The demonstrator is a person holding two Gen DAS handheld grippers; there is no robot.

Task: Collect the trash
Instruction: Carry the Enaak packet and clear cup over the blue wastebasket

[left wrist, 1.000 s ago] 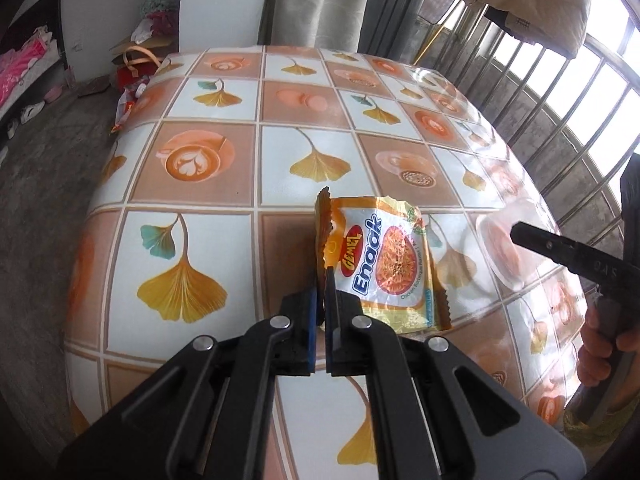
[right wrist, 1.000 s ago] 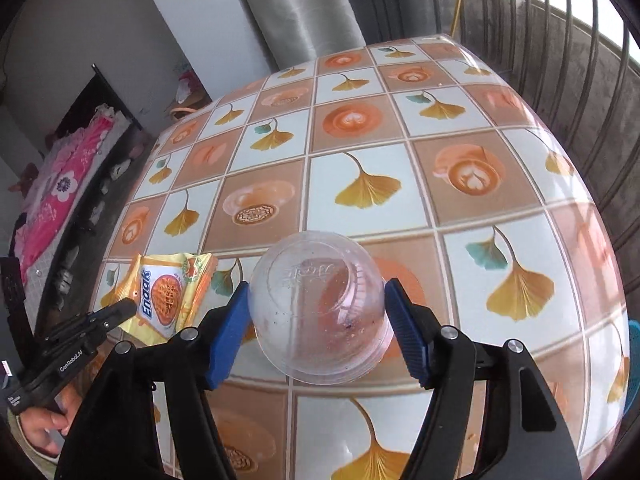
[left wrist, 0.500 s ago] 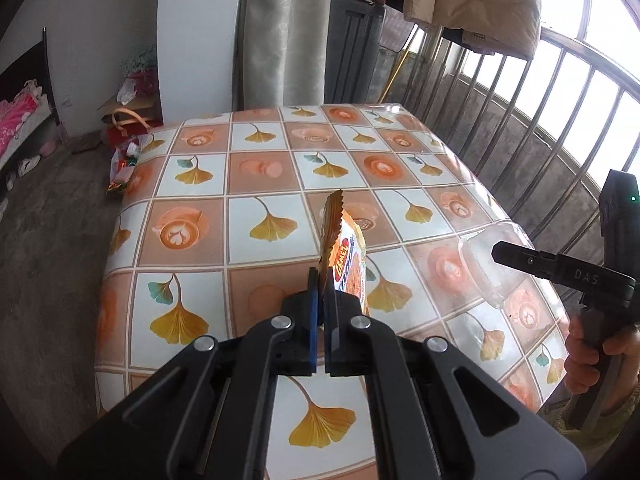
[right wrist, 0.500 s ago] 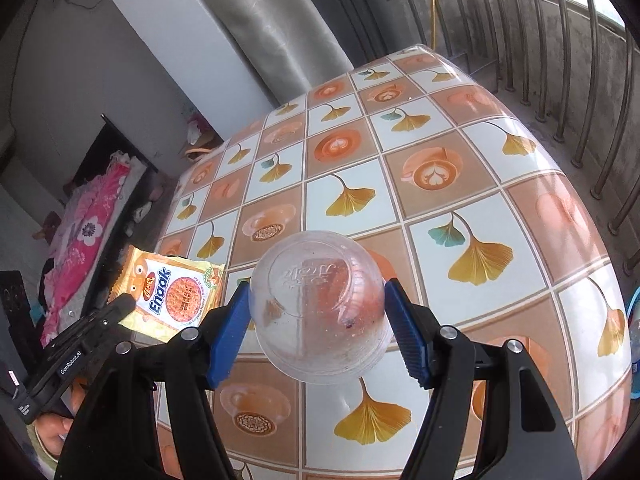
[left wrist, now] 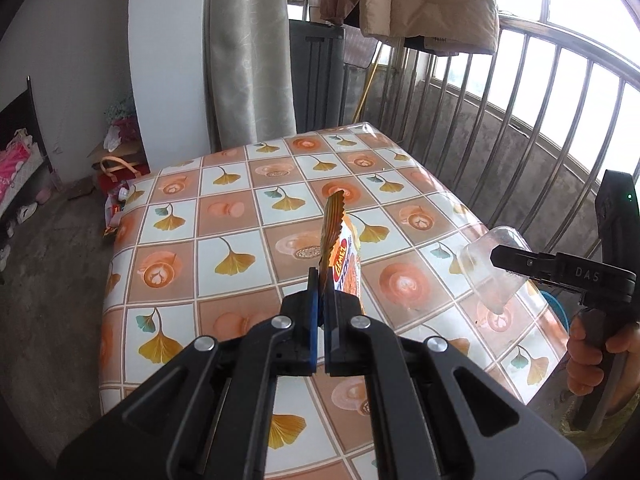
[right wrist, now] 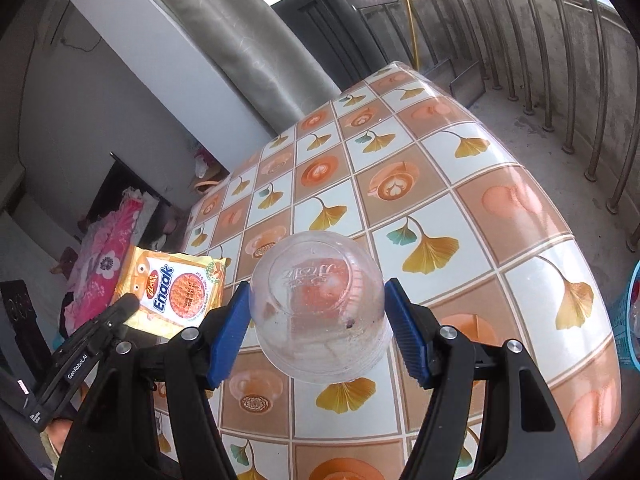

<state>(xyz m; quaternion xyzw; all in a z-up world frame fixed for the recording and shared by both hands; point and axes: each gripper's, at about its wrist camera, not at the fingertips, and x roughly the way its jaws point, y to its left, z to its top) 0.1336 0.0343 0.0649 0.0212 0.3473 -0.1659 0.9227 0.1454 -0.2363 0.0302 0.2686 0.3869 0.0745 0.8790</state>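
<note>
Where the left wrist view looks down, the left gripper (left wrist: 321, 280) is clamped edge-on upon an orange snack wrapper (left wrist: 340, 252), held clear above the table (left wrist: 224, 216) — at three o'clock the right gripper (left wrist: 516, 262) carries a clear plastic cup (left wrist: 486, 268). From the right wrist view, blue pads (right wrist: 228, 332) press the cup (right wrist: 320, 304) from both sides; the wrapper (right wrist: 176, 288) hangs at nine o'clock.

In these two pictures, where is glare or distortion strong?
Left wrist view: the windows are blown out white, and the railing bars bow from the fisheye. Right wrist view: the tablecloth shines at the far corner and its square tiles bulge; the clear cup stays sharp.
</note>
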